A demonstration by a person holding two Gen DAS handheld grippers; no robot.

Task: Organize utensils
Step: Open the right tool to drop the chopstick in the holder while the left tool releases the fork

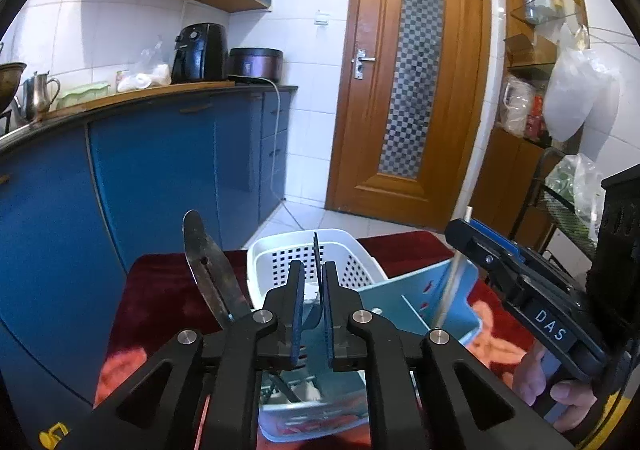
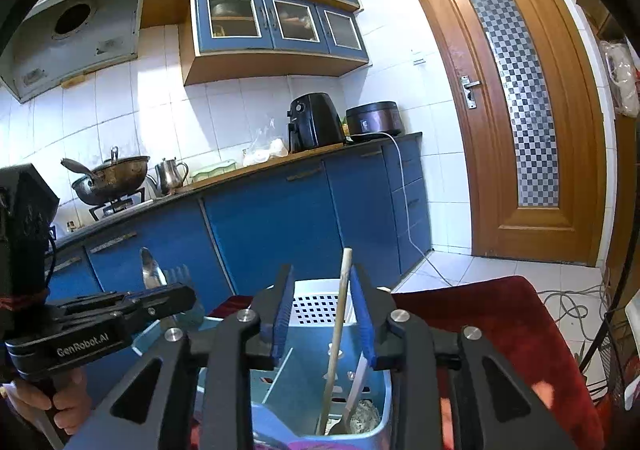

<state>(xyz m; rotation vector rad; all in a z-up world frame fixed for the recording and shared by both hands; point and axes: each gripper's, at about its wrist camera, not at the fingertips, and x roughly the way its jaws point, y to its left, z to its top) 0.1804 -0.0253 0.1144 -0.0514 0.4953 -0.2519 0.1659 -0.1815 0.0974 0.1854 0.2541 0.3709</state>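
Right wrist view: the right tongs (image 2: 322, 274) stand open, and the pale wooden stick-handled utensil (image 2: 340, 310) rises between the blue pads with a gap on either side, so nothing is gripped. Its long axis runs near upright, leaning slightly toward the right-hand pad at the top. Its foot sits in the rear compartment of the pale blue plastic divided caddy (image 2: 308, 334), beside a white-handled utensil (image 2: 360, 374). The caddy rests on the red cloth-covered desk (image 2: 480, 314), near the edge closest to you, with a white perforated plastic basket (image 2: 320, 308) just beyond it toward the far edge. Your right hand is the nearer to the stick. Judged from this, the coming move turns on drawing the tongs back along the stick's lean without brushing it.

Left wrist view: the left tongs (image 1: 313, 266) are parted only by a slit, and a thin dark strip (image 1: 317, 246), seen edge-on, stands in it. Whether the pads bear on it you cannot tell. From the right wrist view, a steel spoon (image 2: 150, 270) and a steel fork (image 2: 178, 274) rise just behind those tongs, over the caddy's left end.

Legible writing: "GenRobot.AI" on the left tool's body; "DAS" on the right tool's body.
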